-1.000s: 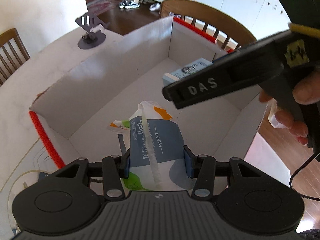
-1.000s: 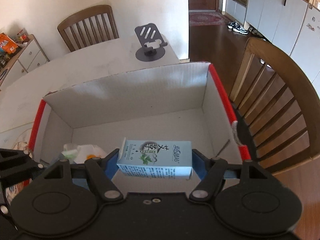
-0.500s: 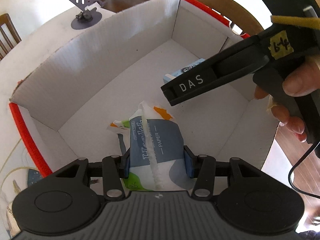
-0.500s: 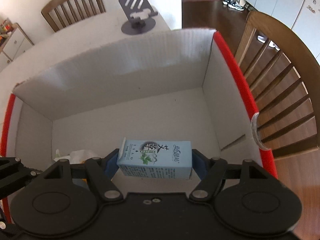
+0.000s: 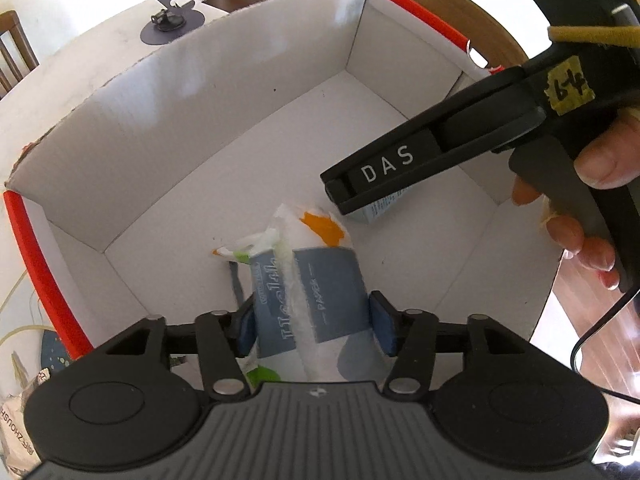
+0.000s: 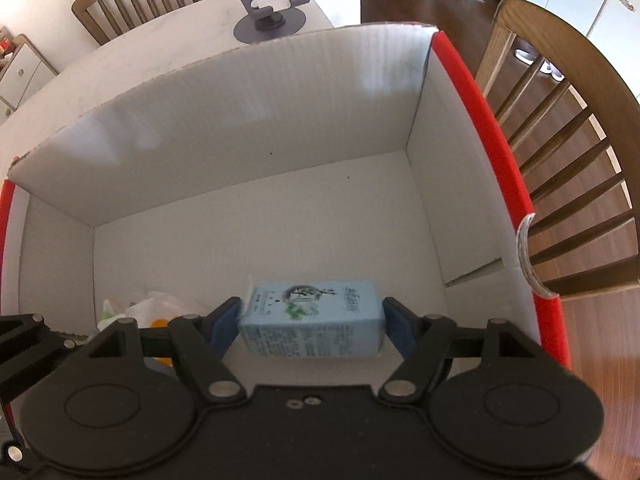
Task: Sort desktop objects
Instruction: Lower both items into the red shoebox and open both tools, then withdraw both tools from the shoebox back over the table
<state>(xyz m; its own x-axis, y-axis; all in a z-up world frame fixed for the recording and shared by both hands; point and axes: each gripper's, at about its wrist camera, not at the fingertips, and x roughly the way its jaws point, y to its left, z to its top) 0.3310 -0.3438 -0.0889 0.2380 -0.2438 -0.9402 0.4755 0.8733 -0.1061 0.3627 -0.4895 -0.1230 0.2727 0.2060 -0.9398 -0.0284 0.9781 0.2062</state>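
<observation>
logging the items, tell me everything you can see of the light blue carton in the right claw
The light blue carton is a small rectangular paperboard box, lying lengthwise, with a dark ink-style picture, green leaves and fine print on its faces. It sits low inside the white cardboard box, between the blue pads of the right claw, whose jaws are opening. A slight gap shows at each end.

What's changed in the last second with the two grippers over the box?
Both grippers came lower into the white box. The left gripper is opening around the tissue pack, a gap now showing at one pad. The right gripper is opening too, letting the small blue carton go. The phone stand stayed put.
</observation>
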